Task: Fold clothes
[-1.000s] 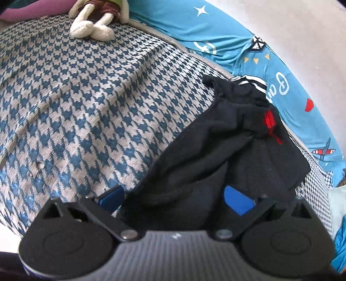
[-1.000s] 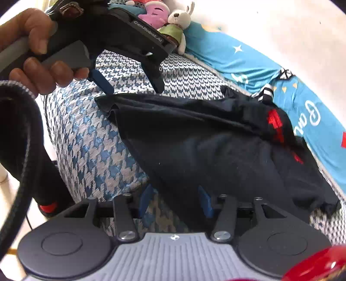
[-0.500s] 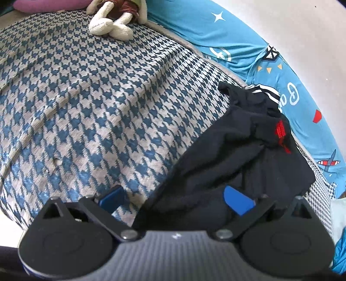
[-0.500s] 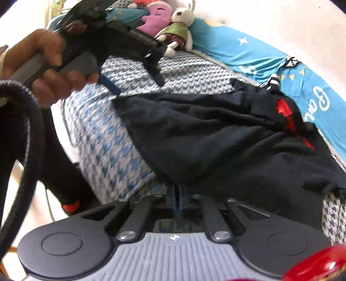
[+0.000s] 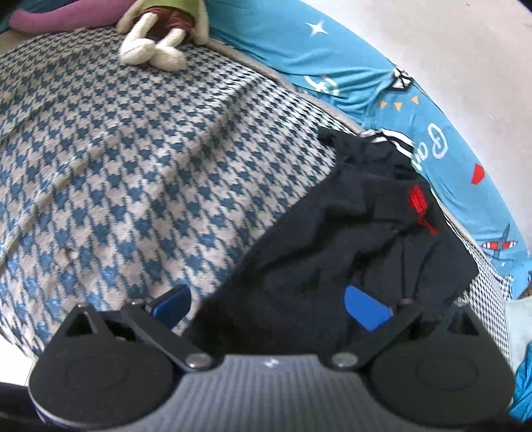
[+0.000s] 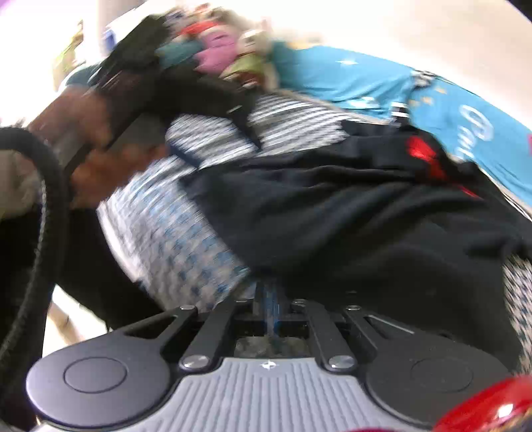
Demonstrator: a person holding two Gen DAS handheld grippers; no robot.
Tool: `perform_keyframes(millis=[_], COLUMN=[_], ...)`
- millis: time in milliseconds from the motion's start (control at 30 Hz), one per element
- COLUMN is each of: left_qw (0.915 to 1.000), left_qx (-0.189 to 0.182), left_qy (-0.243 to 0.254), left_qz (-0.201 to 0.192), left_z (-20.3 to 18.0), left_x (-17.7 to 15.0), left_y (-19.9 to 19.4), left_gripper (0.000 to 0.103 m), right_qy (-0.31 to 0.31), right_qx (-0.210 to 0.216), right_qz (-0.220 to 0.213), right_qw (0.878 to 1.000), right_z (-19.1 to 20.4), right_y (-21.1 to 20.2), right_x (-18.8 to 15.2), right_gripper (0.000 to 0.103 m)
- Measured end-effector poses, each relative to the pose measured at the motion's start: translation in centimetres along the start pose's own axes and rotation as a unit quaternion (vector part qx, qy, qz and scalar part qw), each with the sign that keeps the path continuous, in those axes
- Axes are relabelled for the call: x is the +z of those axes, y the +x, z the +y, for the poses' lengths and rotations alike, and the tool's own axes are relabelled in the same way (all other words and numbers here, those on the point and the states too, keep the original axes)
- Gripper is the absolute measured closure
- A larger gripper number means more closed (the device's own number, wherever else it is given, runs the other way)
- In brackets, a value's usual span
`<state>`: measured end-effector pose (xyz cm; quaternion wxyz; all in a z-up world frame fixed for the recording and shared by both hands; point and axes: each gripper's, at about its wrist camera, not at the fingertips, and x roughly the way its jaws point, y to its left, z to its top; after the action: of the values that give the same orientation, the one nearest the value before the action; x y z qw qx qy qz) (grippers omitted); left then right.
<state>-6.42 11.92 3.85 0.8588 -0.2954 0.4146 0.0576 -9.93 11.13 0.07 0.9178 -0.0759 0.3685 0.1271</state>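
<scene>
A black garment with a red mark lies crumpled on the blue-and-white houndstooth bed cover. My left gripper is open. Its blue pads stand wide apart with the garment's near corner lying loose between them. In the blurred right wrist view, my right gripper is shut, its pads pinched together on the near hem of the black garment. A hand holding the left gripper shows at the upper left of that view.
A stuffed rabbit and a purple plush lie at the far end of the bed. A blue printed sheet runs along the wall on the right. The bed's edge drops off at left, beside a black cable.
The right gripper's jaws closed on the garment's hem, then the gripper rose and rolled, blurring its view. The left gripper stayed open and barely moved.
</scene>
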Motion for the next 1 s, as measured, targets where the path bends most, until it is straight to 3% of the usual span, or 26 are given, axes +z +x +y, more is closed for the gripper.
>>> perform_keyframes(millis=[133,267,367,433,500,600,733,933,967,1000], left_qw=[0.9998,0.9995,0.9992,0.9990,0.9987,0.9982,0.9976,0.9966,0.9964,0.9962], left_qx=[-0.001,-0.006,-0.013,-0.015,-0.019,-0.024,-0.027,-0.023,-0.020,-0.017], left_qy=[0.021,0.031,0.036,0.040,0.044,0.051,0.058,0.070,0.074,0.079], left_qz=[0.000,0.004,0.010,0.013,0.016,0.021,0.027,0.035,0.035,0.035], left_z=[-1.3,-2.3,-3.0,-3.5,-4.0,-4.7,-5.4,-6.1,-6.2,-6.3], left_x=[-0.3,-0.6,-0.8,-1.0,-1.1,-1.4,-1.9,-2.6,-2.7,-2.8], left_y=[0.4,0.7,1.1,1.3,1.4,1.7,2.2,2.7,2.7,2.7], left_gripper=[0.000,0.000,0.000,0.000,0.000,0.000,0.000,0.000,0.000,0.000], right_qy=[0.075,0.149,0.207,0.245,0.281,0.320,0.349,0.414,0.413,0.406], right_qx=[-0.045,-0.100,-0.149,-0.186,-0.222,-0.251,-0.253,-0.218,-0.221,-0.226], right_qz=[-0.017,-0.036,-0.050,-0.057,-0.059,-0.049,-0.030,-0.022,-0.024,-0.021], right_qw=[0.996,0.983,0.966,0.950,0.932,0.912,0.902,0.884,0.883,0.885], right_z=[-2.7,-5.5,-7.8,-9.0,-10.2,-11.7,-12.7,-14.1,-14.1,-14.0], right_y=[-0.7,-1.6,-2.3,-3.2,-3.9,-4.2,-3.8,-2.4,-2.3,-2.2], right_x=[0.3,0.1,-0.4,-1.0,-1.6,-2.4,-3.3,-4.6,-4.6,-4.5], right_gripper=[0.098,0.094,0.090,0.084,0.070,0.066,0.061,0.061,0.066,0.082])
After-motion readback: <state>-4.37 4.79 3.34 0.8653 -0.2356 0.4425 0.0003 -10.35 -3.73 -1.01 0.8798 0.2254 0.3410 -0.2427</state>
